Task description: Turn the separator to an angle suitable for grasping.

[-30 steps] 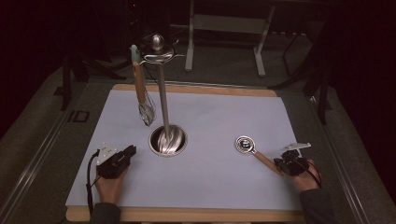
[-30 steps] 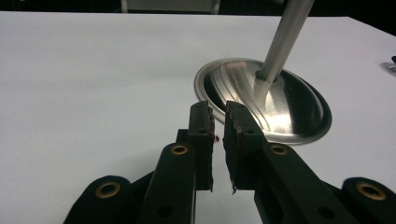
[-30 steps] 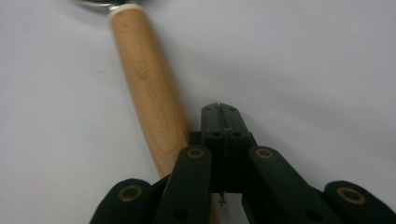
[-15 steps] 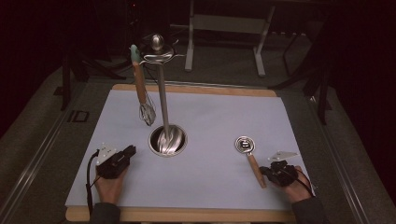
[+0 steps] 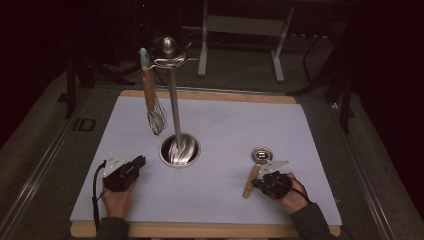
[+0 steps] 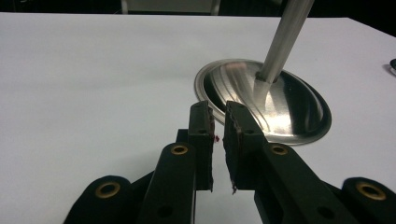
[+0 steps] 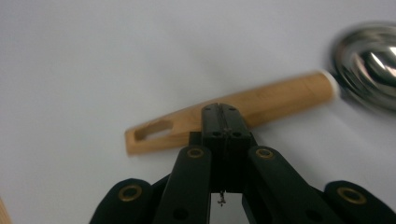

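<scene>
A ladle lies at the right of the white mat, its steel bowl (image 5: 261, 155) farther from me and its wooden handle (image 5: 250, 180) pointing toward the near edge. My right gripper (image 5: 257, 183) is shut, with its tips against the side of that handle (image 7: 280, 100) and nothing between the jaws (image 7: 226, 111). The bowl (image 7: 369, 65) shows blurred at the right of the right gripper view. My left gripper (image 5: 139, 162) rests on the mat left of the stand's round steel base (image 5: 179, 150). Its jaws (image 6: 218, 109) stand a narrow gap apart and hold nothing.
A steel pole (image 5: 173, 105) rises from the base to a hook ring, from which a whisk (image 5: 151, 97) with a wooden handle hangs. The mat lies on a wooden board (image 5: 200, 231). Dark floor and table legs lie beyond the far edge.
My right gripper has moved left along the near side of the mat, and the ladle's handle has swung left with it while the bowl stayed put. The left gripper has not moved.
</scene>
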Motion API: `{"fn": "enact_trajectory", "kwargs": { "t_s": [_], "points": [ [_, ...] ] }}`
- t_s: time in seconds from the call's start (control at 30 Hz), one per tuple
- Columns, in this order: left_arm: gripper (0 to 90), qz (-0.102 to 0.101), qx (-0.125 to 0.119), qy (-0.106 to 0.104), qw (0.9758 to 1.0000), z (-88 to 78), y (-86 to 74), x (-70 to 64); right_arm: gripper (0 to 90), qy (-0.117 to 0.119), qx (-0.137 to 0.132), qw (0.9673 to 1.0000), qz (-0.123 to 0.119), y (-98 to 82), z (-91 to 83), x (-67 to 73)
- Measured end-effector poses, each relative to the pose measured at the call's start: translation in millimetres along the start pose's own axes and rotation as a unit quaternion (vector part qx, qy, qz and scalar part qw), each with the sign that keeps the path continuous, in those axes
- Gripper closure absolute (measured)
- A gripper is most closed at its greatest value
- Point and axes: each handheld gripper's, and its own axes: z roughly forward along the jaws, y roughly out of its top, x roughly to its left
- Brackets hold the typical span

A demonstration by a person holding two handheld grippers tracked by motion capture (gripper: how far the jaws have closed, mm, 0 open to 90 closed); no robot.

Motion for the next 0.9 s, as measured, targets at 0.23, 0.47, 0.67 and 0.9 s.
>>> {"fn": "enact_trajectory", "kwargs": {
  "t_s": [0.23,0.47,0.67,0.9],
  "points": [
    [81.4,-0.002,-0.002,0.000,1.0000,-0.2,-0.1,0.0,90.0,0.012,0.005,0.9992,-0.037,33.1,23.8,6.8],
    [81.1,-0.002,-0.002,0.000,1.0000,-0.1,-0.2,0.4,90.0,0.018,0.002,0.9994,-0.029,55.8,41.4,-4.7],
    [81.0,-0.002,-0.004,-0.001,1.0000,-0.5,-0.3,0.4,90.0,0.006,-0.003,0.9999,-0.009,69.3,48.4,-19.9],
    [80.9,-0.003,-0.004,0.000,1.0000,-0.3,-0.3,0.4,80.6,0.001,-0.023,0.9997,-0.001,78.9,42.0,-32.8]
  ]
}}
